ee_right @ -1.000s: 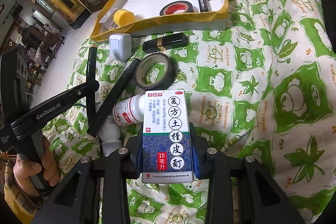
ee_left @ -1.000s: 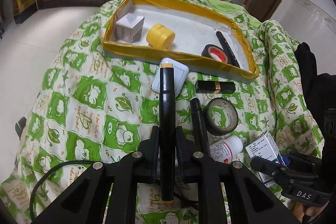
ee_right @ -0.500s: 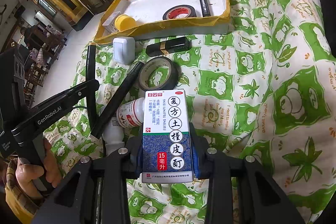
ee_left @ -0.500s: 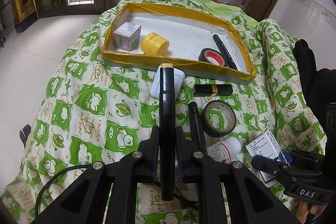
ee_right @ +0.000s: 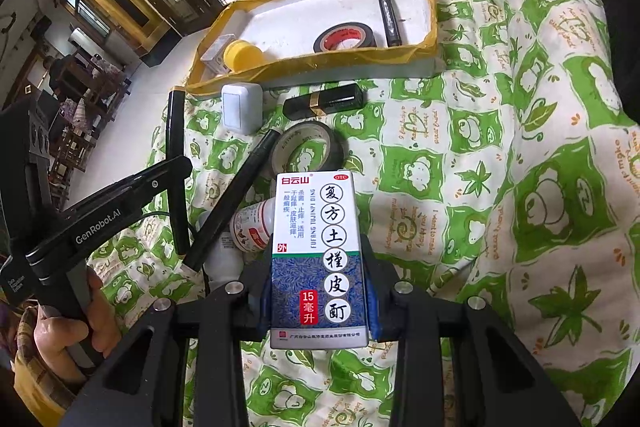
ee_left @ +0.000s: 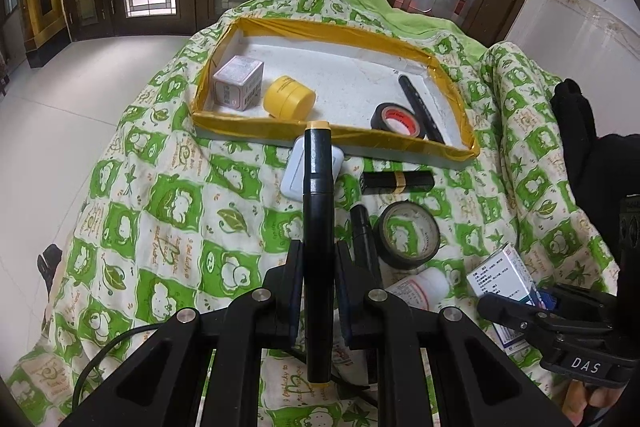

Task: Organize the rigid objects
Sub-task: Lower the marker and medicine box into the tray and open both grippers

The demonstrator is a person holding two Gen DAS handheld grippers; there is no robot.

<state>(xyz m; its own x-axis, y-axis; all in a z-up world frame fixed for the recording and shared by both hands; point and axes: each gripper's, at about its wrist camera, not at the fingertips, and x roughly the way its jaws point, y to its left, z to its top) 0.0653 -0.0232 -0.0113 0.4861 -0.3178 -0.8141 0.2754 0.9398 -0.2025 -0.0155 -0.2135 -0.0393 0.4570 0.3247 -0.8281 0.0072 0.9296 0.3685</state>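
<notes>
Black marker [ee_left: 318, 227] with yellow ends is sitting pinched between the left gripper's [ee_left: 318, 259] fingers, pointing past their tips at the yellow-rimmed tray [ee_left: 320, 129]. The right gripper's [ee_right: 320, 267] fingers are squeezing a medicine box [ee_right: 316, 251], with tape roll [ee_right: 306, 151] lying just beyond.

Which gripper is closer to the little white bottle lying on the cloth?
Right. The right gripper, holding the box, is just beside the white bottle. The left gripper, holding a marker, sits farther off, beyond the loose marker.
</notes>
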